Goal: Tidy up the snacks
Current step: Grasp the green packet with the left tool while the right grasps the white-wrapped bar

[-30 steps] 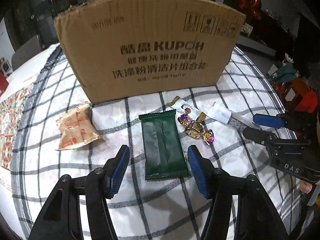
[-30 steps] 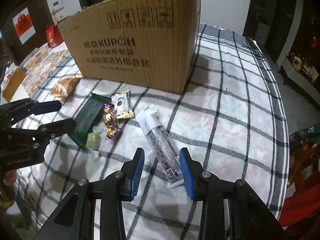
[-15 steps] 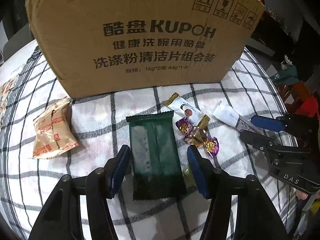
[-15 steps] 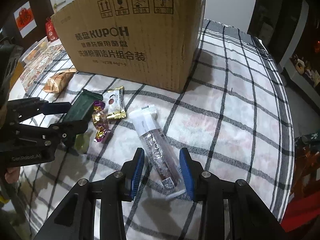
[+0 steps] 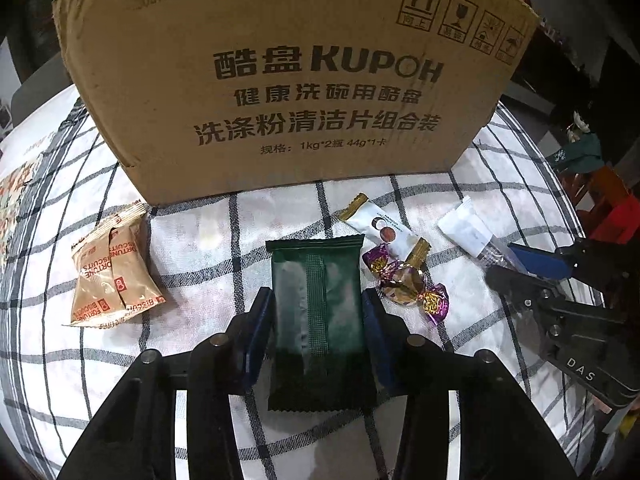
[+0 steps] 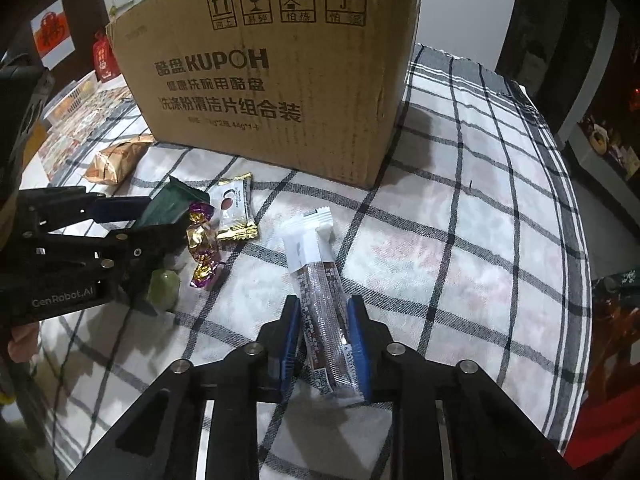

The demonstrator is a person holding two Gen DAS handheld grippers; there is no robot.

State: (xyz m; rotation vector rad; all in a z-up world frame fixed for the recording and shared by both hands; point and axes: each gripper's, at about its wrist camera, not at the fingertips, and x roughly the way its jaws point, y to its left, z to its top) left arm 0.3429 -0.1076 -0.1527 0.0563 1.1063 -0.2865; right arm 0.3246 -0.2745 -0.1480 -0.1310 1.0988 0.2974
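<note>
A dark green snack packet (image 5: 316,312) lies flat on the checked tablecloth. My left gripper (image 5: 318,316) straddles it, blue pads against both its long edges. A long brown-and-white snack stick (image 6: 320,300) lies to the right; my right gripper (image 6: 323,332) straddles its near half, pads close to its sides. Between them lie a white and gold candy sachet (image 5: 382,228), purple and gold wrapped candies (image 5: 404,280) and a pale green candy (image 6: 162,286). A tan biscuit packet (image 5: 112,272) lies at the left.
A large cardboard box (image 5: 296,80) marked KUPOH stands upright just behind the snacks; its inside is hidden. The checked tablecloth (image 6: 460,220) reaches right to the table edge. Dark furniture and red items stand beyond that edge.
Both grippers moved forward and down, and both jaws narrowed. The left now encloses the green packet. The right now encloses the snack stick.
</note>
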